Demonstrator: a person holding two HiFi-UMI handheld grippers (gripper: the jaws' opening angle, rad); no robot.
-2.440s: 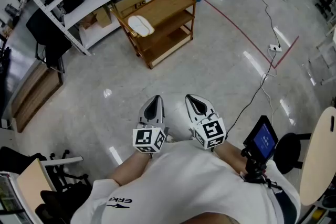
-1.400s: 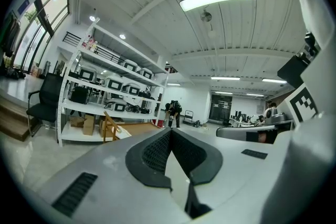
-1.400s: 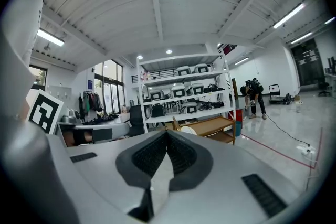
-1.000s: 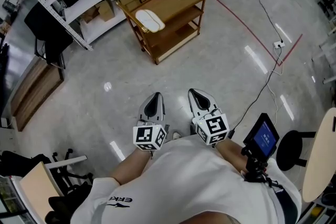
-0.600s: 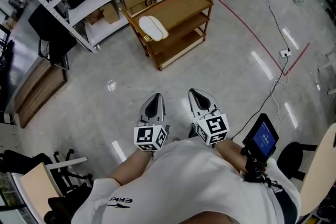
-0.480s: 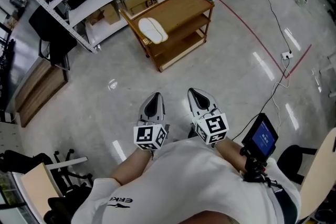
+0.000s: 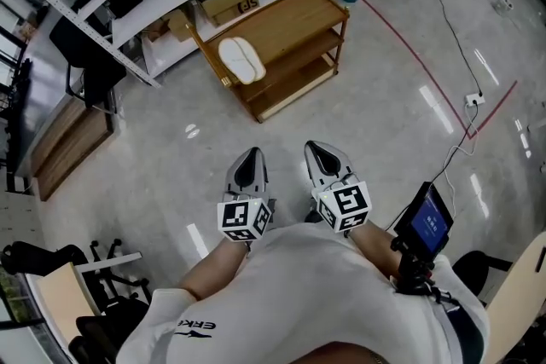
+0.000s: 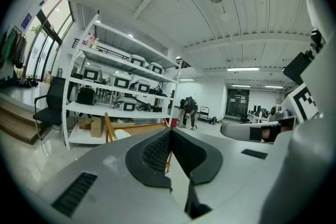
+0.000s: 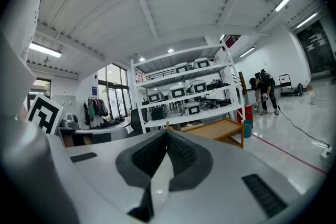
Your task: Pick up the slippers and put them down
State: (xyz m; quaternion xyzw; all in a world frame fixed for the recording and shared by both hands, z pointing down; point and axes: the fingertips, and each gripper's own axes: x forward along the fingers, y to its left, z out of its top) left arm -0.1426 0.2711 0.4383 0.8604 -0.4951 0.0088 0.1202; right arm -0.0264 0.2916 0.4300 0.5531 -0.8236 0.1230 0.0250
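On the top shelf of the wooden cart [image 7: 294, 13], at its left end, the white slippers [image 7: 241, 61] are seen, well apart from both grippers; the left gripper [image 7: 251, 158] and right gripper [image 7: 314, 151] are held with fingers closed, empty; the fingers should be opened before the shelf is reached.

White shirt [image 7: 317, 296], grey left claw [image 7: 252, 158], grey right claw [image 7: 313, 150], black-and-white marker cubes [image 7: 243, 220]
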